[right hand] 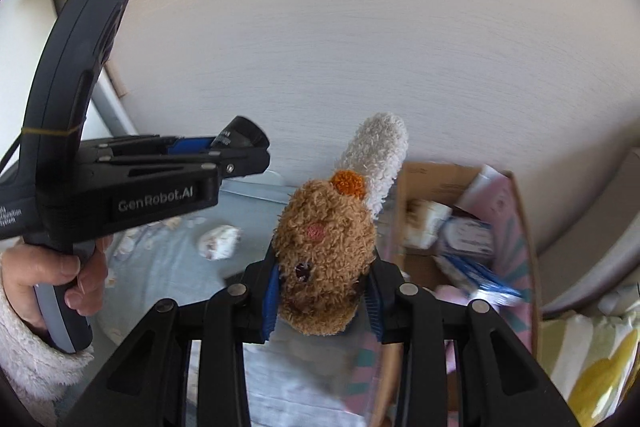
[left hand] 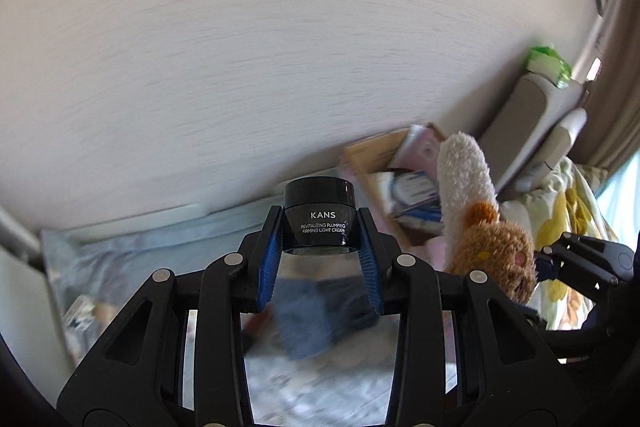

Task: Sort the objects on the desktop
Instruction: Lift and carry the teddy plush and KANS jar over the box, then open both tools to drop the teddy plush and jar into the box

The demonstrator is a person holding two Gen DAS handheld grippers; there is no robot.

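— So, where were the things?

— I had both up in the air, short of the cardboard box. My left gripper clamped the cream jar at its waist: hard, slick, weighty. My right gripper squeezed the plush toy, soft and light, at its head.

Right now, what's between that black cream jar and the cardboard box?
In the left wrist view, the plush toy held by the right gripper stands partly between the KANS cream jar and the cardboard box; otherwise only blurred bedding.
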